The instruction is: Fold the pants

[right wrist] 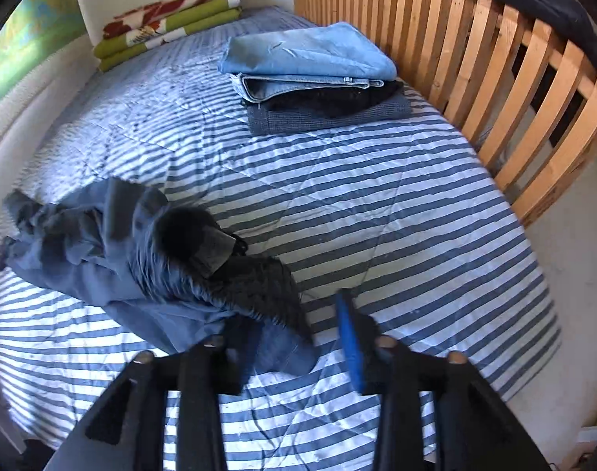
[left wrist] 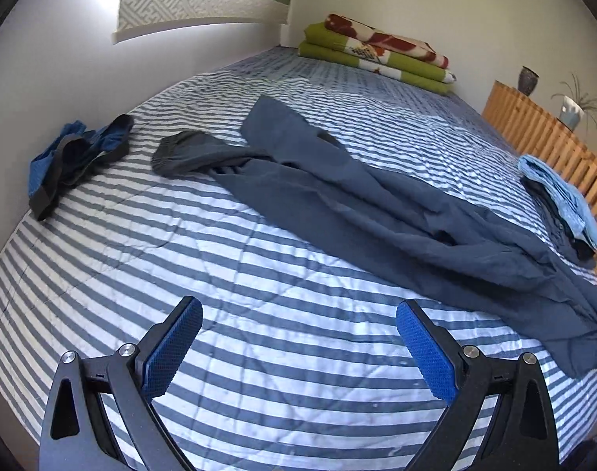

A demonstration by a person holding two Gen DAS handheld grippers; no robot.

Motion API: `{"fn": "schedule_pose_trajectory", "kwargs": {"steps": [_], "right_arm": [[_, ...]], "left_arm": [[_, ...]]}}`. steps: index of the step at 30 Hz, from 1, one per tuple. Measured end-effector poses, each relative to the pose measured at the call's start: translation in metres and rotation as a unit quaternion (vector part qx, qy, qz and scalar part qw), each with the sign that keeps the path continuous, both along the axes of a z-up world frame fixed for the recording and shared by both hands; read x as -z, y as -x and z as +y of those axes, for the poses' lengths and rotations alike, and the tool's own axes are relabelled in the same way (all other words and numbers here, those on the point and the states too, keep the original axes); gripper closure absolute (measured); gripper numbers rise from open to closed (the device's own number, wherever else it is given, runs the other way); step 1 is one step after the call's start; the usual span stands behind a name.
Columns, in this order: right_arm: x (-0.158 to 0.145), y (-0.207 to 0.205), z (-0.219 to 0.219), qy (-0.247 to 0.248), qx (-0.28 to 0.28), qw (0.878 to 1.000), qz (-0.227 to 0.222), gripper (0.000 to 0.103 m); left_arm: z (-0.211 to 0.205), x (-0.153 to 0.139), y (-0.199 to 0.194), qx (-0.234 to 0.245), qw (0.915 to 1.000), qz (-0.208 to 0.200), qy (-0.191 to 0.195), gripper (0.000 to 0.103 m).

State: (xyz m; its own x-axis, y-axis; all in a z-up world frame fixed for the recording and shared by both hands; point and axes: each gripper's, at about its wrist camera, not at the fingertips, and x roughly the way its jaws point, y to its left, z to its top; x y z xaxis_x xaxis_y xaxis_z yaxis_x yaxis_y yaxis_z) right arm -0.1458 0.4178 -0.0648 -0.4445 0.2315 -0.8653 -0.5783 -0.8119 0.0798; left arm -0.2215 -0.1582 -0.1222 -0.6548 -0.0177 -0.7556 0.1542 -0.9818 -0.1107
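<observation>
Dark blue-grey pants [left wrist: 377, 212] lie crumpled across the striped bed cover [left wrist: 239, 274], waistband toward the left and legs trailing off to the right. My left gripper [left wrist: 298, 349] hovers open over bare cover, in front of the pants and apart from them. In the right wrist view the pants [right wrist: 133, 259] are bunched at the left, and one end of the fabric reaches between the fingers of my right gripper [right wrist: 288, 345]. Its jaws stand partly apart. The blue pad [right wrist: 349, 337] shows on the right, while cloth hides part of the left finger.
A blue and black garment [left wrist: 74, 161] lies at the bed's left side by the wall. A stack of folded clothes [right wrist: 310, 78] sits beside the wooden slatted rail [right wrist: 494, 78]. Folded green and red blankets [left wrist: 377, 51] lie at the far end. Floor [right wrist: 573, 274] shows to the right.
</observation>
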Motion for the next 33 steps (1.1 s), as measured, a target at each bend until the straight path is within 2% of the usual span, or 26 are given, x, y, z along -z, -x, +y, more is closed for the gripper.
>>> {"fn": "schedule_pose_trajectory", "kwargs": {"steps": [3,7,10,13,15,18,20,24,26,28,29,30,31,32,33], "right_arm": [[-0.005,-0.011,0.013,0.010,0.010,1.000,0.028,0.054],[-0.003,-0.012,0.042,0.050,0.031,0.997,0.056,0.053],[-0.005,-0.002,0.056,0.059,0.030,0.996,0.059,0.053],[-0.001,0.023,0.062,0.046,0.018,0.998,0.047,0.052],[0.011,0.049,0.066,0.064,-0.004,0.997,0.033,0.046],[0.038,0.086,0.071,0.085,-0.014,0.996,0.001,0.046],[0.058,0.105,0.071,0.101,-0.025,0.994,-0.016,0.046],[0.085,0.131,0.059,0.111,-0.068,0.990,-0.049,0.046],[0.091,0.136,0.055,0.118,-0.073,0.989,-0.053,0.045],[0.092,0.137,0.054,0.118,-0.074,0.989,-0.052,0.044],[0.093,0.137,0.053,0.118,-0.077,0.989,-0.054,0.044],[0.092,0.136,0.051,0.117,-0.082,0.988,-0.054,0.048],[0.089,0.134,0.050,0.112,-0.084,0.989,-0.056,0.054],[0.087,0.133,0.050,0.101,-0.085,0.990,-0.059,0.072],[0.083,0.131,0.050,0.095,-0.086,0.990,-0.055,0.080]], "left_arm": [[0.045,-0.012,0.015,0.042,0.9991,0.003,0.003,0.002],[0.109,-0.022,0.044,0.109,0.9939,0.000,0.015,0.002],[0.155,-0.027,0.066,0.154,0.9878,-0.010,0.022,0.002],[0.183,-0.032,0.090,0.169,0.9849,-0.017,0.036,0.002],[0.196,-0.034,0.110,0.181,0.9823,-0.031,0.037,0.002],[0.201,-0.030,0.152,0.180,0.9809,-0.064,0.038,0.002],[0.196,-0.019,0.186,0.173,0.9797,-0.101,0.013,0.002],[0.176,0.017,0.244,0.114,0.9776,-0.176,-0.018,0.002],[0.172,0.039,0.259,0.097,0.9703,-0.216,-0.051,0.002],[0.178,0.055,0.265,0.099,0.9643,-0.234,-0.075,0.005],[0.183,0.058,0.265,0.106,0.9642,-0.233,-0.070,0.019],[0.189,0.061,0.264,0.110,0.9649,-0.232,-0.054,0.047],[0.192,0.062,0.263,0.105,0.9667,-0.231,-0.037,0.061],[0.191,0.061,0.263,0.103,0.9679,-0.226,-0.039,0.084],[0.187,0.059,0.262,0.104,0.9680,-0.221,-0.060,0.096]]}}
